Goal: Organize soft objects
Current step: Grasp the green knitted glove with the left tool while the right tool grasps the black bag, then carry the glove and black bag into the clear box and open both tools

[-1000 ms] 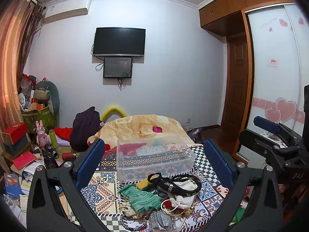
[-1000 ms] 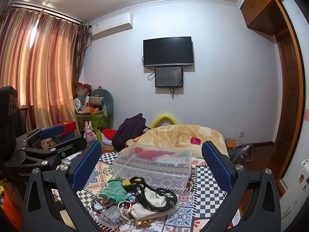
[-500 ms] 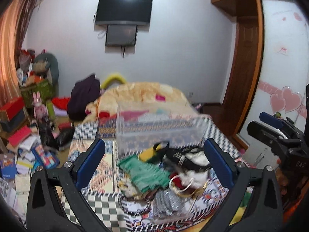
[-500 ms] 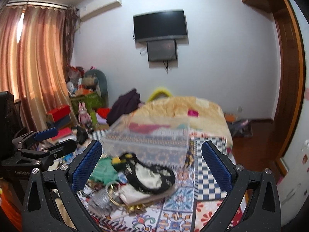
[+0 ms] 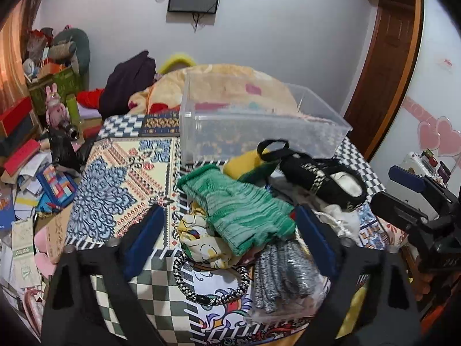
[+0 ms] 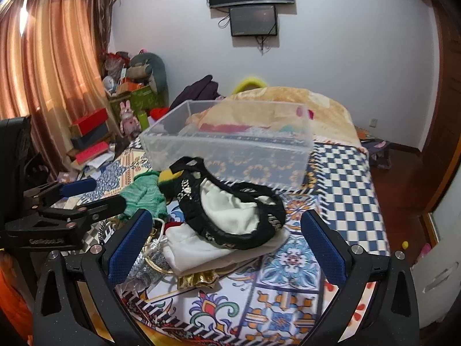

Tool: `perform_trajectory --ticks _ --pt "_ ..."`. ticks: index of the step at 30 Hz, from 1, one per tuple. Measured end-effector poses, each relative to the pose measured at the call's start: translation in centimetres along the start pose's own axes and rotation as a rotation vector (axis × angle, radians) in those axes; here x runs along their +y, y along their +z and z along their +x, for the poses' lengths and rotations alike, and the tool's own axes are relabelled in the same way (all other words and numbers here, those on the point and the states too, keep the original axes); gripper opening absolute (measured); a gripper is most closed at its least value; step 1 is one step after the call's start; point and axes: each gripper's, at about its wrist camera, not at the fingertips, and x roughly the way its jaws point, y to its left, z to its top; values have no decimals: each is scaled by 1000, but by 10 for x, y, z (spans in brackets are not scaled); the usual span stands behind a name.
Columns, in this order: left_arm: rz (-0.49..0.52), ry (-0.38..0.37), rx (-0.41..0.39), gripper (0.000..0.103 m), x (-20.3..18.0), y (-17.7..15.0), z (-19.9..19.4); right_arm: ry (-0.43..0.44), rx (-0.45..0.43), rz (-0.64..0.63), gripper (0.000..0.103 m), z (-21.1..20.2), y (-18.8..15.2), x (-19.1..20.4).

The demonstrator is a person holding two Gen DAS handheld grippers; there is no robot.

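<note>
Approaching the pile with both grippers wide open and holding nothing, left gripper [image 5: 230, 239] hovering over the green knit cloth [image 5: 239, 210] lying before the clear box [image 5: 259, 127], so lowering slowly and pinching only 1 layer.

The left gripper [image 5: 229, 236] is held low, its blue-padded fingers [image 5: 145, 236] spread wide apart with nothing between them. The right gripper [image 6: 224, 248] is likewise agape, gripping nothing. In the right wrist view the left gripper shows at the left edge; in the left wrist view the right gripper shows at the right edge.
</note>
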Motion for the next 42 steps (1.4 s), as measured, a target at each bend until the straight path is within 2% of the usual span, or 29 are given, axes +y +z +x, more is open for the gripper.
perform_trajectory --ticks 7,13,15,17,21,23,28,42 --pt "-17 -22 37 72 11 4 18 27 35 -45 77 26 9 7" --pt "-24 -29 67 62 15 3 29 76 105 -52 58 54 15 9" --pt "-32 -39 71 54 15 2 32 94 131 -54 49 61 14 11" --pt "-33 -42 83 42 17 1 35 105 147 -53 36 66 12 12" --pt "-35 -43 77 31 16 1 33 119 135 -45 19 61 11 11" --pt "-31 -41 76 22 16 1 32 113 123 -43 16 56 13 10" --pt "-48 -37 51 14 16 3 22 105 76 -15 14 43 20 2" --pt "12 -28 -106 13 6 45 -20 85 -76 44 12 -1 44 -17"
